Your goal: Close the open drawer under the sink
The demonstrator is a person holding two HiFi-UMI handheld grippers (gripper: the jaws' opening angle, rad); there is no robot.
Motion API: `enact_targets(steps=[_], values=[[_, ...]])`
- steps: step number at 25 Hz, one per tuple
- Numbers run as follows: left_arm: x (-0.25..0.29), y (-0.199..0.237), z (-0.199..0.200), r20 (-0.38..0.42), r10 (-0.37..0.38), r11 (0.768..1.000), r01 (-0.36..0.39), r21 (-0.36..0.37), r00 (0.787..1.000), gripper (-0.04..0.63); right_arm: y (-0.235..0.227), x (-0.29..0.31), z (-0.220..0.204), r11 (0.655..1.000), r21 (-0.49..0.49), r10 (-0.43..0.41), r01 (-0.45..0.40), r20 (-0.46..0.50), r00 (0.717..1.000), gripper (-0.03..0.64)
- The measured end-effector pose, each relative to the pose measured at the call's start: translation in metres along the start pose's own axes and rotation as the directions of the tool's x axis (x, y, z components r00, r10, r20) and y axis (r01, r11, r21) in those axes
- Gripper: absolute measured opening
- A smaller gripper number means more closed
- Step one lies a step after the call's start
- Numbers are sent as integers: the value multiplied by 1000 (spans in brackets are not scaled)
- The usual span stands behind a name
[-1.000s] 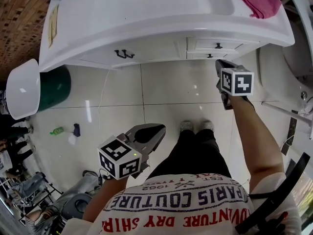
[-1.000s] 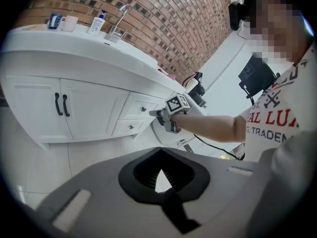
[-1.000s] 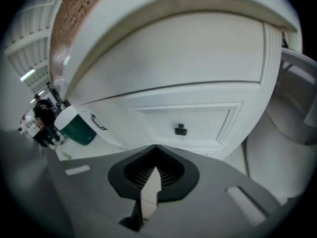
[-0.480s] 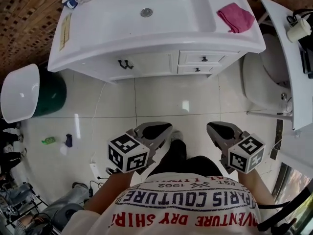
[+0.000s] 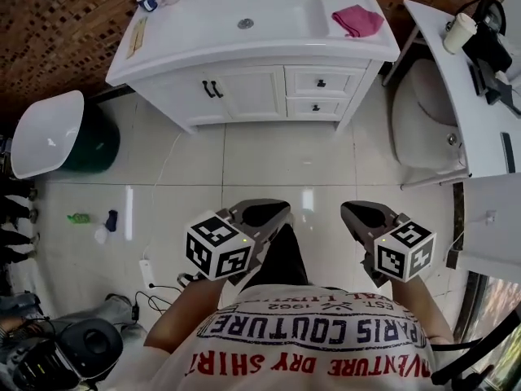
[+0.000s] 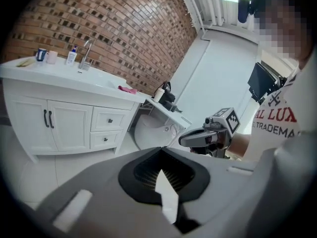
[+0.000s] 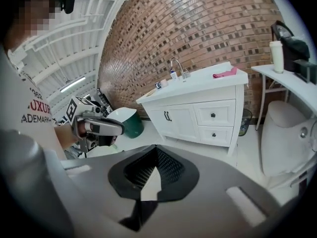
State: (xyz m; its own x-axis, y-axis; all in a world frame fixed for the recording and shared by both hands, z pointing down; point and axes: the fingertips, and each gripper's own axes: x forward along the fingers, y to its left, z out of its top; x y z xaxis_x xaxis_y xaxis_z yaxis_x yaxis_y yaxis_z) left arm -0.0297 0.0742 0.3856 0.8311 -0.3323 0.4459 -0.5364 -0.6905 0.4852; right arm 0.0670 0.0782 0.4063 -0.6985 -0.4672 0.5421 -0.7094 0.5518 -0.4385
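Observation:
The white vanity [image 5: 244, 88] stands across the room from me, its sink [image 5: 244, 19] on top. Under the sink on the right, the upper drawer [image 5: 320, 82] and lower drawer [image 5: 319, 106] both sit flush with the cabinet front. They also show in the left gripper view as upper drawer [image 6: 110, 120] and in the right gripper view as upper drawer [image 7: 213, 115]. My left gripper [image 5: 262, 212] and right gripper [image 5: 364, 213] hang close to my body, far from the vanity, both shut with nothing in them.
A pink cloth [image 5: 356, 19] lies on the vanity top. A toilet [image 5: 423, 120] and a white side table [image 5: 480, 104] with a cup [image 5: 460, 31] stand at right. A green bin [image 5: 94, 145] with a white lid [image 5: 45, 133] stands at left. A power strip [image 5: 148, 272] and cable lie on the tiles.
I have backed away from the vanity. The right gripper has drawn back from the drawer fronts to beside my body, level with the left one.

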Motion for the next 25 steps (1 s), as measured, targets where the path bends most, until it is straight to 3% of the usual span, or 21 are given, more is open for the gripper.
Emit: enact_targets(steps=[6, 11, 17, 25], values=[[-31, -129, -54, 13, 20, 998, -21, 63, 1000, -9, 62, -97, -60, 999, -40, 34, -32, 61, 998, 6], [-50, -204, -63, 12, 18, 994, -19, 105, 1000, -9, 103, -158, -84, 998, -33, 52, -49, 97, 994, 6], [-63, -247, -67, 8, 3, 990, -4, 139, 1000, -9, 134, -195, -99, 999, -42, 36, -32, 110, 993, 6], [-98, -260, -68, 22, -4, 984, 1, 176, 1000, -9, 170, -202, -85, 999, -30, 44, -40, 158, 986, 5]])
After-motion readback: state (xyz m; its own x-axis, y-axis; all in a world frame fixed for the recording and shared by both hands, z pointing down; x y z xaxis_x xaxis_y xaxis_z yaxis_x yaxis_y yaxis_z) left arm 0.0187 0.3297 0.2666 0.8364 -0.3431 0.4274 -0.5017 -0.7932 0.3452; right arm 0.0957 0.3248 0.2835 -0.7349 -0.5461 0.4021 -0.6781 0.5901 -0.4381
